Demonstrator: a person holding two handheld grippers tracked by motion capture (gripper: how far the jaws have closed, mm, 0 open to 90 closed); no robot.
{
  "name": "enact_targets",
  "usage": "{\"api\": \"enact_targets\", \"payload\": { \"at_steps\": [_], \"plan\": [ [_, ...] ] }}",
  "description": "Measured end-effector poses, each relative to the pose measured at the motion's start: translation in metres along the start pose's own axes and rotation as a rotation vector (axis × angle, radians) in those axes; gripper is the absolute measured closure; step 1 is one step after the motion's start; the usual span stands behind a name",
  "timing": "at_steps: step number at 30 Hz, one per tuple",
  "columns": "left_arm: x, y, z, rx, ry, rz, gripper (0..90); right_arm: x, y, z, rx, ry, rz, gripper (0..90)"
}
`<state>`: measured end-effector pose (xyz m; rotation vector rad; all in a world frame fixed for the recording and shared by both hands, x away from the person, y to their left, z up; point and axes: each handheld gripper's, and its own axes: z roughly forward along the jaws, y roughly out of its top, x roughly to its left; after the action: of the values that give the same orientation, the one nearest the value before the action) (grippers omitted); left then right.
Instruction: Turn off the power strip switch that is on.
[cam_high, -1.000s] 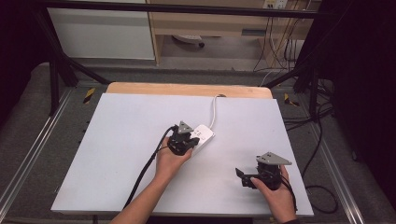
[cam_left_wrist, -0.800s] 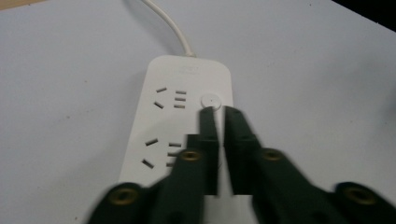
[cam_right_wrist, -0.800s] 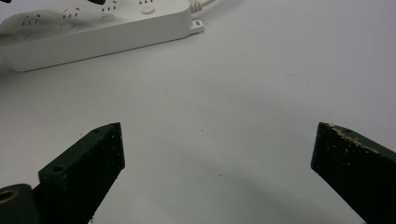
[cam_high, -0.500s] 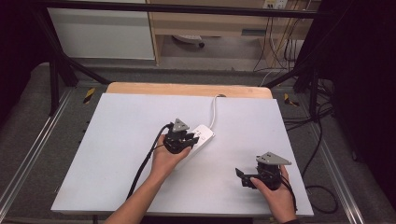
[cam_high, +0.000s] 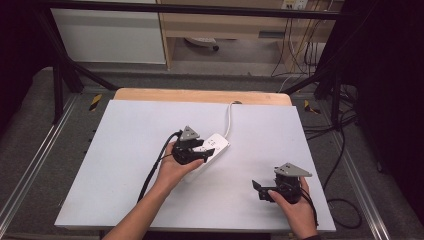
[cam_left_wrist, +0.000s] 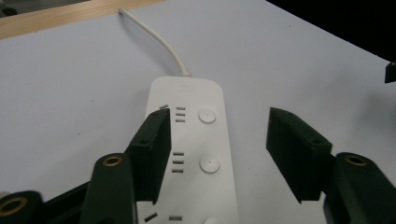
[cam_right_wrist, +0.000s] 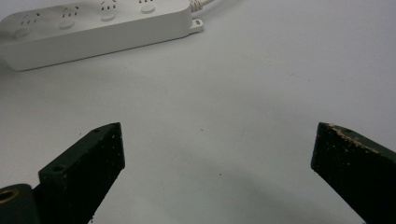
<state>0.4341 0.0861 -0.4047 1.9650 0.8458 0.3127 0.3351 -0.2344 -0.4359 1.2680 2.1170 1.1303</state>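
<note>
Notably, writing: none could be read.
Power strip (cam_high: 214, 148): 1, white.
Left gripper (cam_left_wrist: 217, 140): jaws just opening, straddling strip, released.
Right gripper (cam_right_wrist: 217, 154): released, nothing between.

The power strip's (cam_left_wrist: 187, 154) near end is cut off by the left gripper view's bottom edge.

The power strip (cam_high: 212, 148) lies mid-table (cam_high: 125, 165), left gripper (cam_high: 202, 156) seemingly over it, right gripper (cam_high: 256, 189) nearer right

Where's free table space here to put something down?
Bare: the table's whole left part, from its left edge to the left gripper; also the far right corner past the power strip. Crowded: the middle at strip, cord and left gripper; the right gripper fills the near right.
</note>
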Motion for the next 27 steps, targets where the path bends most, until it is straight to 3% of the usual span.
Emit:
{"api": "enact_targets", "payload": {
  "at_steps": [9, 27],
  "plan": [
    [-0.004, 0.003, -0.005, -0.024, 0.020, -0.003, 13.6, 0.000, 0.000, 0.000, 0.000, -0.001, -0.001, 3.6],
    [-0.003, 0.005, -0.035, -0.021, 0.026, 0.007, 9.1, 0.000, 0.000, 0.000, -0.002, -0.001, 0.001, 3.6]
  ]
}}
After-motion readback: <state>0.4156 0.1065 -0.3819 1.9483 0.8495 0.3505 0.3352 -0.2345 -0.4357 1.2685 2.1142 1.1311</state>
